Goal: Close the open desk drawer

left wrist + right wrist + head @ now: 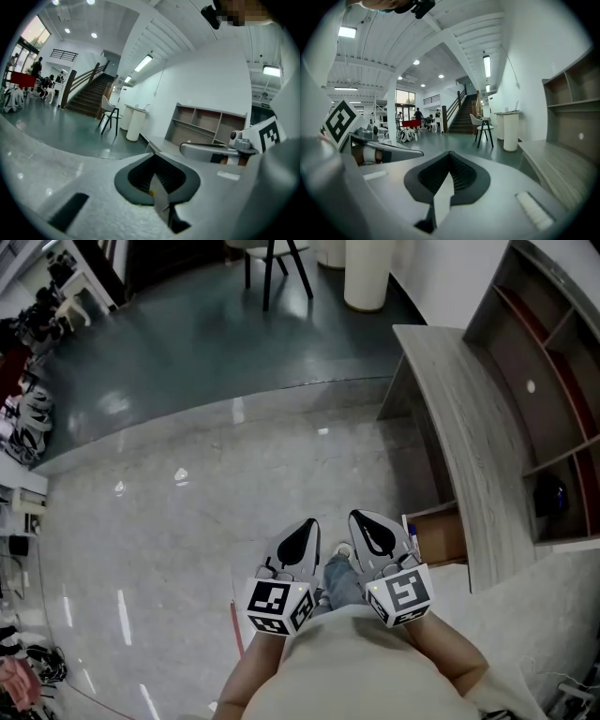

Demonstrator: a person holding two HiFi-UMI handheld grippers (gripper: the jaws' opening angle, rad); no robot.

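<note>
Seen from the head view, we hold the left gripper [302, 538] in front of us over the pale glossy floor, jaws pressed together on nothing. Just beside it is the right gripper [373, 532], also closed and empty. Further right, the open drawer [441, 535] sticks out from under the grey wooden desk [469, 437], near the right gripper but not touching it. A shelf unit [553, 381] stands past the desk.

We judge this to be the approach. To do it well, we would lower a closed gripper to the middle of the drawer's front and push squarely toward the desk, so it does not skew.

Only the head view plainly shows the drawer. The left gripper view looks over it to a staircase [89, 96] and a chair [108, 112]. The right gripper view adds distant people [417, 114].
</note>
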